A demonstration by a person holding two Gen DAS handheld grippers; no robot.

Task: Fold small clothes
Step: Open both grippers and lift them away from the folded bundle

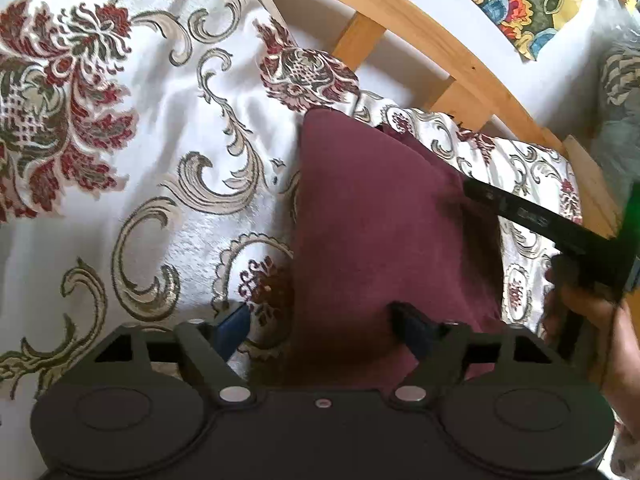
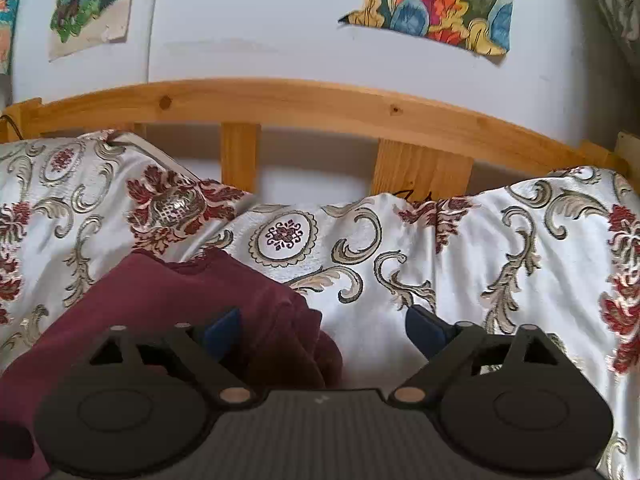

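Observation:
A maroon garment (image 1: 372, 216) lies folded on the patterned bedspread (image 1: 168, 148). In the left wrist view my left gripper (image 1: 320, 320) is open, its fingers straddling the garment's near left edge, the right finger (image 1: 408, 318) resting over the cloth. The right gripper (image 1: 480, 196) shows as a black finger lying on the garment's right side, held by a hand. In the right wrist view the garment (image 2: 168, 296) sits at lower left, and my right gripper (image 2: 324, 326) is open across its bunched right edge, the left finger (image 2: 224, 326) over the cloth.
A wooden slatted headboard (image 2: 304, 104) runs behind the bed, against a white wall with colourful fabric pictures (image 2: 436, 4). The bedspread (image 2: 480, 264) stretches to the right of the garment. A hand (image 1: 592, 320) holds the right gripper at the right edge.

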